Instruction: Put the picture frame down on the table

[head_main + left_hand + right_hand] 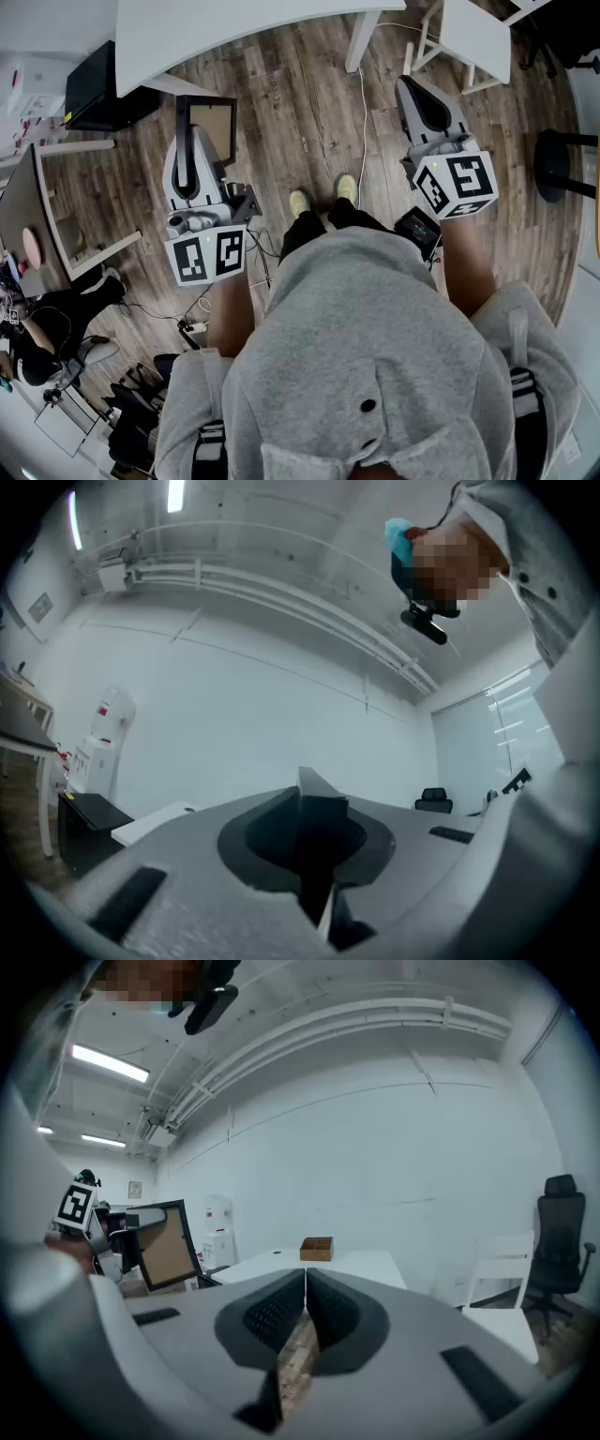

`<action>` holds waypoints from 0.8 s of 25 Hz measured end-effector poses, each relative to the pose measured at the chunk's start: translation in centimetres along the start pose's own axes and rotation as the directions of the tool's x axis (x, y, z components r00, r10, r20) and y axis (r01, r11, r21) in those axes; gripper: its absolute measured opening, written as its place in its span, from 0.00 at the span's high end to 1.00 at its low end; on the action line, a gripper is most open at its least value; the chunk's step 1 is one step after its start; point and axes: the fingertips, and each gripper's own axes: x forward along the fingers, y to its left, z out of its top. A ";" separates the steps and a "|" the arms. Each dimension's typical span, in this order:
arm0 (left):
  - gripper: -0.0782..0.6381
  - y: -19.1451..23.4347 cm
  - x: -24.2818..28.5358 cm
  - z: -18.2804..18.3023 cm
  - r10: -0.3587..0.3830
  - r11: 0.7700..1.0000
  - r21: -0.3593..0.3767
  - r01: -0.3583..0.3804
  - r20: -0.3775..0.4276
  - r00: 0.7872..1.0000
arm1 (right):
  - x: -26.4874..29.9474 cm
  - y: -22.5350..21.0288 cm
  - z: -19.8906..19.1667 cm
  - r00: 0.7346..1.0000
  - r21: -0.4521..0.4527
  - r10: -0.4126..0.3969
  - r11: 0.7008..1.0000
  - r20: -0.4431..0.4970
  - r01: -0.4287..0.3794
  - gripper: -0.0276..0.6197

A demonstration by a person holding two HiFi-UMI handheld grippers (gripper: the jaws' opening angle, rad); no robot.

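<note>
L tongs (192, 150) clamped on picture frame (214, 127) edge | R tongs (417, 94) together, empty | frame short of tabletop (244, 33) edge, over floor (300, 131)

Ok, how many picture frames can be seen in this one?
1: the picture frame is clamped in the left hand-held gripper, not yet on the white table. No other shows; more could lie outside the views.

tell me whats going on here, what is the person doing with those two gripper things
A person stands on a wooden floor with a gripper in each hand. The left gripper is shut on the edge of a black picture frame, holding it in the air short of the white table. The right gripper is shut and empty. The frame is not yet set down.
</note>
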 end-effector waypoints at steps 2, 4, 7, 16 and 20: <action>0.84 0.3 0.0 0.4 0.008 1.000 -0.003 -0.008 0.013 1.000 | -0.1 0.0 0.2 1.000 0.026 -0.001 1.000 0.006 0.001 0.91; 0.84 0.5 0.1 0.8 0.021 1.000 -0.006 -0.021 0.028 0.999 | 0.5 -0.2 0.5 1.000 0.039 0.004 0.999 0.019 -0.004 0.91; 0.84 0.1 0.5 0.6 0.036 0.999 -0.020 -0.035 0.040 0.999 | 1.4 -1.1 0.6 0.999 0.081 0.021 0.996 0.025 -0.023 0.91; 0.84 -3.2 2.3 0.9 0.011 1.000 -0.011 -0.010 0.042 0.999 | 1.2 -3.2 1.5 0.998 0.097 0.036 0.994 0.052 -0.041 0.91; 0.84 -4.0 2.7 1.1 0.001 1.000 0.001 -0.001 0.048 0.999 | 0.9 -4.0 2.1 0.998 0.074 0.028 0.997 0.065 -0.033 0.91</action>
